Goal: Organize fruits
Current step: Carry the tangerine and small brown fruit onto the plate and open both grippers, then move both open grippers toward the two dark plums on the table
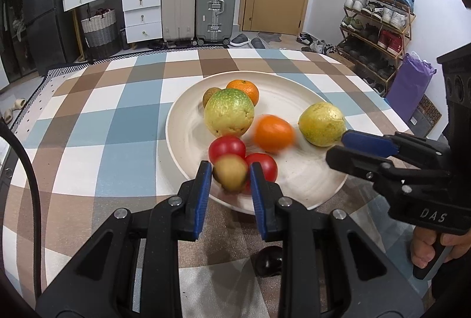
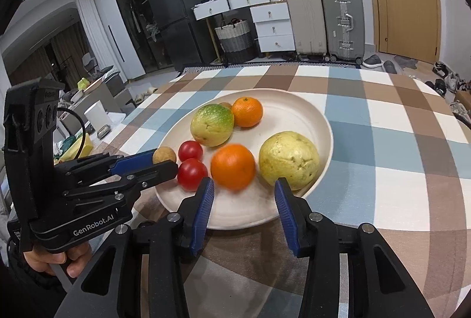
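The left gripper (image 1: 231, 175) is clamped on a small brownish-yellow fruit (image 1: 230, 173), looks like a longan or tiny kiwi, pinched between the blue pads right at the plate's near-left rim. In the right wrist view the same fruit (image 2: 164, 155) pokes out past the left gripper's tips at about 9 o'clock on the plate.

The right gripper (image 2: 244, 191) has its jaws parted with nothing pressed between them. A blurred orange (image 2: 233, 166) sits on the plate just ahead of the gap, not touching either pad as far as I can see.

Going outward on the cream plate (image 2: 300, 109), clock positions as the right wrist camera sees it:
- two red tomatoes (image 2: 191, 167) side by side around 8 to 9 o'clock, just beyond the left gripper's fingers
- a pale yellow bumpy citrus (image 2: 289, 160) at roughly 4 o'clock, next to the right pad
- a green-and-yellow citrus (image 2: 212, 125) around 11 o'clock
- a second orange with a green stem (image 2: 247, 112) at 12 o'clock, touching or almost touching the green one
- another small brown fruit (image 2: 226, 105) peeking out behind those two

The plate sits on a checkered tablecloth (image 2: 368, 123) in blue, brown and white. A hand (image 2: 56, 259) holds the left gripper's handle.
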